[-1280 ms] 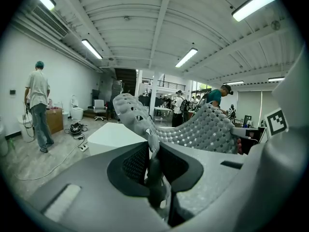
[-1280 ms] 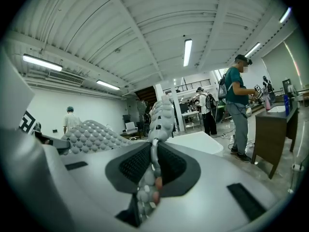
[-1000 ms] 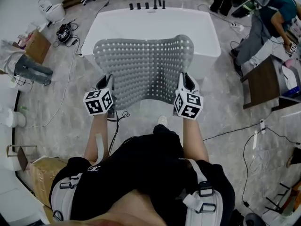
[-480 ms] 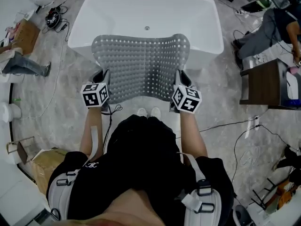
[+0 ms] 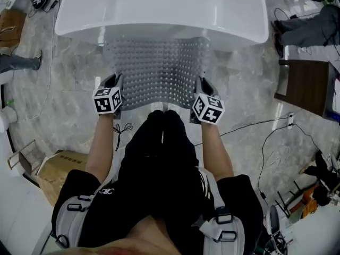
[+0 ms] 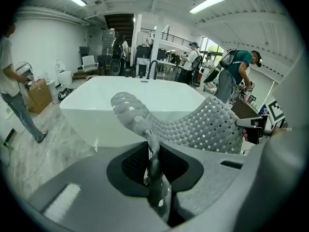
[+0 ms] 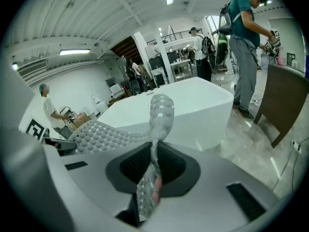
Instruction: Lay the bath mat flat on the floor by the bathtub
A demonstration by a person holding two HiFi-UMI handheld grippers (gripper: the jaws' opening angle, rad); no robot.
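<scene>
With the left gripper [image 5: 112, 85] and right gripper [image 5: 203, 87] each clamped on a near corner of the mat [image 5: 156, 70], the mat has dropped from over the tub [image 5: 159, 12] to beside its wall, so lowering and release likely remain.

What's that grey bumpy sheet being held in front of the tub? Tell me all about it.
The bath mat is a grey, rubbery-looking sheet covered in small bumps and holes. It hangs off the floor, sagging, its near corners pinched by the left gripper and right gripper, before the white bathtub.
</scene>
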